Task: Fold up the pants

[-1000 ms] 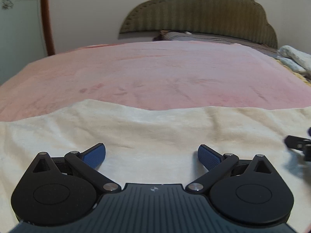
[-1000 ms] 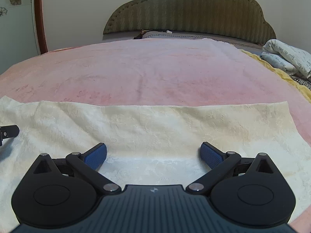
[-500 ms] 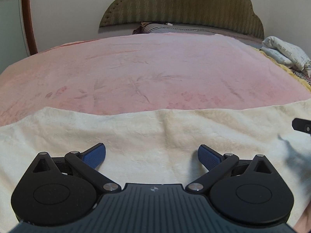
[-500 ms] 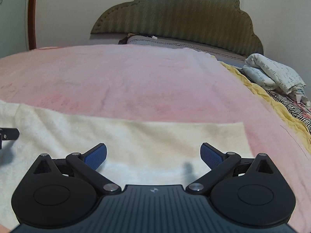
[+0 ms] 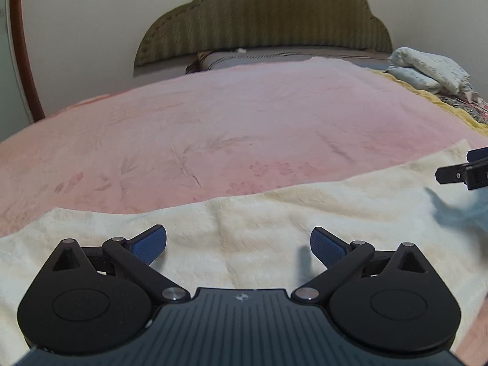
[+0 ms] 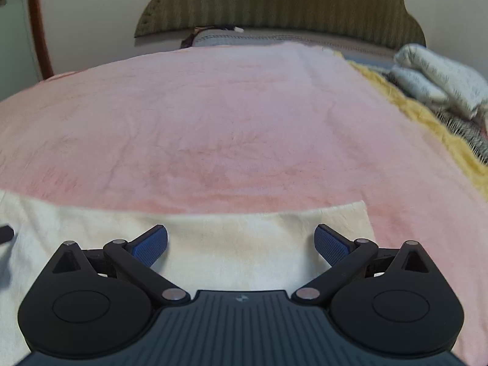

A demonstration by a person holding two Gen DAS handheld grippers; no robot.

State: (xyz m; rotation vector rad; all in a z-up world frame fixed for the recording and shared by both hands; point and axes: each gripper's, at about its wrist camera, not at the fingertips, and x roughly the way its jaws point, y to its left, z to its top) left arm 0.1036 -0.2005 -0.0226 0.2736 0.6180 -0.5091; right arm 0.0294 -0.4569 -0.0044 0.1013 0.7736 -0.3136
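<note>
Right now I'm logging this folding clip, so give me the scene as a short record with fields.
garment: cream pants, spread flat across the near bed
surface: pink blanket
left tool: open, over the garment, holding nothing
right tool: open, over the garment near its right edge, holding nothing
background: green headboard; folded white bedding at right
fold state: no fold visible yet
</note>
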